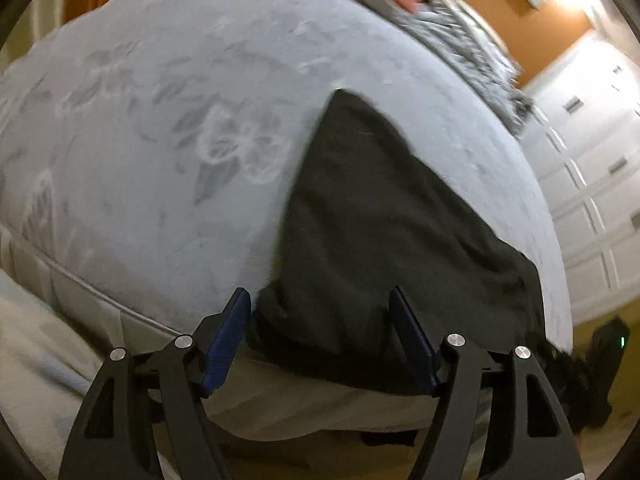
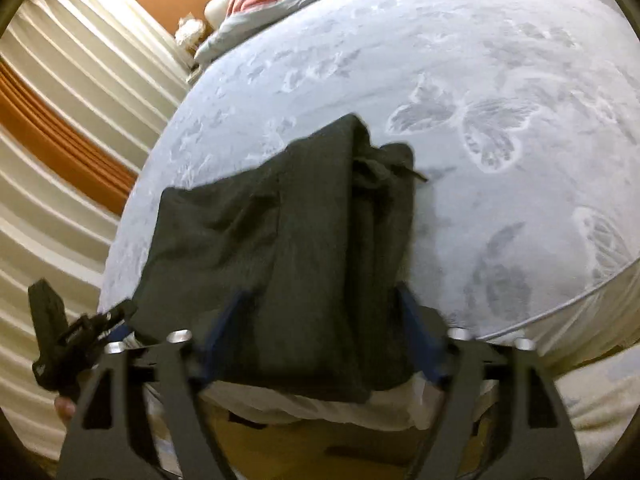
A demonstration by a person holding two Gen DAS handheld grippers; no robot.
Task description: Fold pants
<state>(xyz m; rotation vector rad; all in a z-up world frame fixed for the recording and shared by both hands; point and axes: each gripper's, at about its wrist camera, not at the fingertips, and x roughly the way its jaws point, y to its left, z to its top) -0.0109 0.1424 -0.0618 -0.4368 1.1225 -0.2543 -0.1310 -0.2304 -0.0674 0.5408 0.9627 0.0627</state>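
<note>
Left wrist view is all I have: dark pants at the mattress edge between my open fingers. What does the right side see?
Observer: The right gripper is open too, its fingers straddling the pants at the near mattress edge.
Operator: Are the pants already folded?
Observer: Partly, it seems; the right wrist view shows layers lying lengthwise, with a drawstring poking out at the far end.
Operator: Anything beyond my frame on that side?
Observer: Pleated cream curtains hang past the mattress, and the left gripper sits at the pants' near corner.
</note>
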